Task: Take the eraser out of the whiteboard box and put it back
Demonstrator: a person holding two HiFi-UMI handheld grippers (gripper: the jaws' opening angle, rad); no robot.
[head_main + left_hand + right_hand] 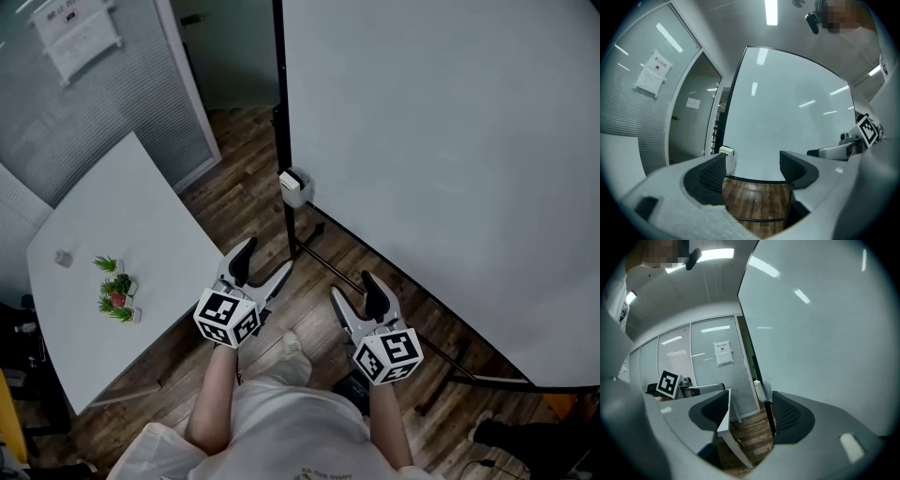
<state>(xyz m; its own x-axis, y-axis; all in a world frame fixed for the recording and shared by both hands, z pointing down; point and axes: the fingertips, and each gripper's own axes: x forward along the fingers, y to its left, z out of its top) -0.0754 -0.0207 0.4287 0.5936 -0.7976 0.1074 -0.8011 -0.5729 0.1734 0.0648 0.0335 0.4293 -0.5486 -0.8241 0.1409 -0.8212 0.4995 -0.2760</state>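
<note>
A large whiteboard [441,159] stands on a black frame to the right. A small white whiteboard box [293,186] is fixed at its lower left corner; the box [727,152] also shows in the left gripper view, and the box [761,390] in the right gripper view. I cannot make out the eraser inside it. My left gripper [265,258] is open and empty, short of the box. My right gripper [354,289] is beside it, also open and empty. Both point toward the board's lower left.
A white table [141,220] stands at the left with a small potted plant [115,292] on it; its corner [723,423] lies close to my right gripper. The board's black stand legs [330,265] cross the wood floor. A glass partition with a paper notice [75,33] is behind.
</note>
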